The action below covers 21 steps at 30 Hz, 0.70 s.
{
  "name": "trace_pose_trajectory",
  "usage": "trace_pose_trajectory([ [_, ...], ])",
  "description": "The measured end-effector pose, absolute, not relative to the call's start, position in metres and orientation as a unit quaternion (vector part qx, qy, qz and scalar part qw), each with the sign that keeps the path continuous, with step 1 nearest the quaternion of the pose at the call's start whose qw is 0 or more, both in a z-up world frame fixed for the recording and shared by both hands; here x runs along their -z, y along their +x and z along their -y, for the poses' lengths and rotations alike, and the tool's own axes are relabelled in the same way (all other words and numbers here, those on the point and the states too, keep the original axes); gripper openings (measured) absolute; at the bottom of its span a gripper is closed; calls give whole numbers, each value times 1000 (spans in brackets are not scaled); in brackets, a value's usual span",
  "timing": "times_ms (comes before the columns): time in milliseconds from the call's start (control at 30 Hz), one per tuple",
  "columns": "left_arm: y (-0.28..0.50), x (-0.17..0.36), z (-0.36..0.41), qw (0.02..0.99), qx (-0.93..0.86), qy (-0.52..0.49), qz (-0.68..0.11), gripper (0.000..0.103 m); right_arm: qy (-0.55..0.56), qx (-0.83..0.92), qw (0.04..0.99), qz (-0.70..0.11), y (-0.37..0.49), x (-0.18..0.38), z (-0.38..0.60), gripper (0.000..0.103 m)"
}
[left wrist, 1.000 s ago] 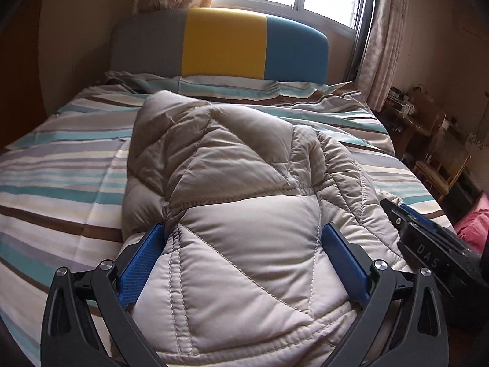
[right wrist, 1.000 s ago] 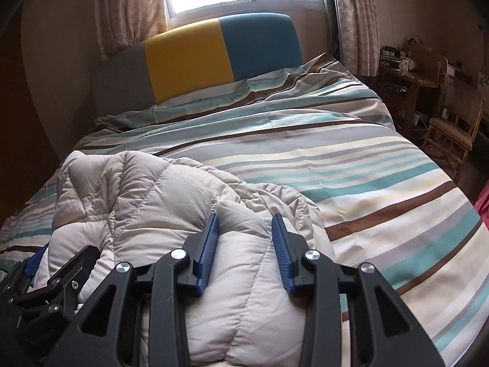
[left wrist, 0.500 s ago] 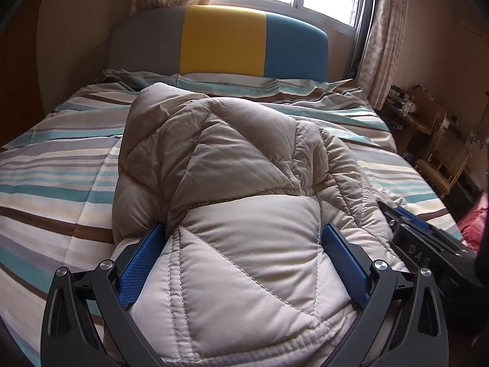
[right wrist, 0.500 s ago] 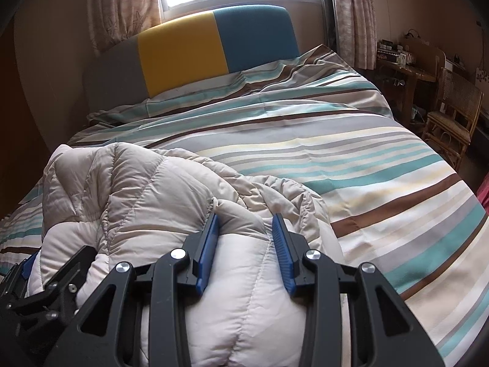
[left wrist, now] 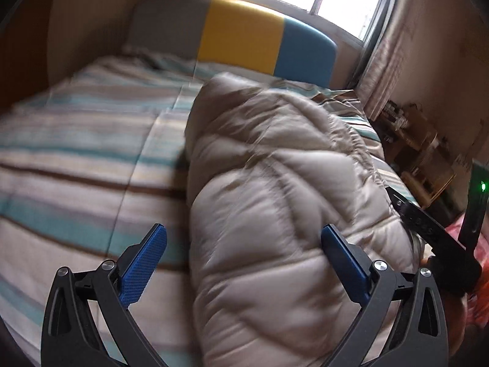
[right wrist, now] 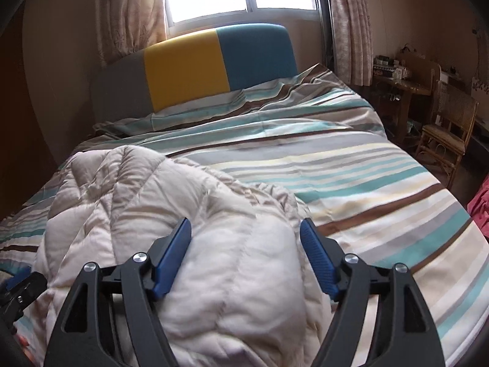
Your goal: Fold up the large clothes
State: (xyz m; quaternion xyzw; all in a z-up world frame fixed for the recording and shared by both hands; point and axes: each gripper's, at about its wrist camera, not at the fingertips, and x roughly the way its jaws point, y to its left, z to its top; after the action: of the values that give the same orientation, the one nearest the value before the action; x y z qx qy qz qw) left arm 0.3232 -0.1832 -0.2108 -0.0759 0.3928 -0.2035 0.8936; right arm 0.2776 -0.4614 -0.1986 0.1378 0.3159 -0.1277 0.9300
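A beige quilted puffer coat (left wrist: 275, 183) lies bundled on the striped bed (left wrist: 76, 159). It also shows in the right wrist view (right wrist: 183, 214), at the bed's left side. My left gripper (left wrist: 244, 244) is open; the coat's left edge sits between its blue fingers, with bare bedding by the left finger. My right gripper (right wrist: 246, 238) is open, its blue fingers standing apart on either side of a fold of the coat. The right gripper's black body shows at the right of the left wrist view (left wrist: 428, 229).
A grey, yellow and blue headboard (right wrist: 195, 67) stands under a bright window. The striped duvet (right wrist: 351, 165) stretches to the right. A wooden desk and wicker chair (right wrist: 446, 122) stand beside the bed at the right. A pink cloth (right wrist: 479, 205) lies at the far right.
Both grippers have opened and let go of the coat. The left gripper has swung left, so the coat now sits right of centre. The left view is blurred by motion.
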Motion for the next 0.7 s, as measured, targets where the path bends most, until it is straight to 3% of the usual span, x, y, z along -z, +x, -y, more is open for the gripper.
trace_pose_trajectory([
  [67, 326, 218, 172, 873, 217, -113, -421, 100, 145, 126, 927, -322, 268, 197, 462, 87],
  [233, 328, 221, 166, 838, 260, -150, -456, 100, 166, 103, 917, -347, 240, 194, 469, 97],
  [467, 322, 221, 170, 827, 295, -135, -460, 100, 216, 59, 891, -396, 222, 209, 478, 101],
  [700, 339, 233, 176, 797, 323, -141, -490, 100, 356, -15, 825, -439, 234, 245, 505, 101],
])
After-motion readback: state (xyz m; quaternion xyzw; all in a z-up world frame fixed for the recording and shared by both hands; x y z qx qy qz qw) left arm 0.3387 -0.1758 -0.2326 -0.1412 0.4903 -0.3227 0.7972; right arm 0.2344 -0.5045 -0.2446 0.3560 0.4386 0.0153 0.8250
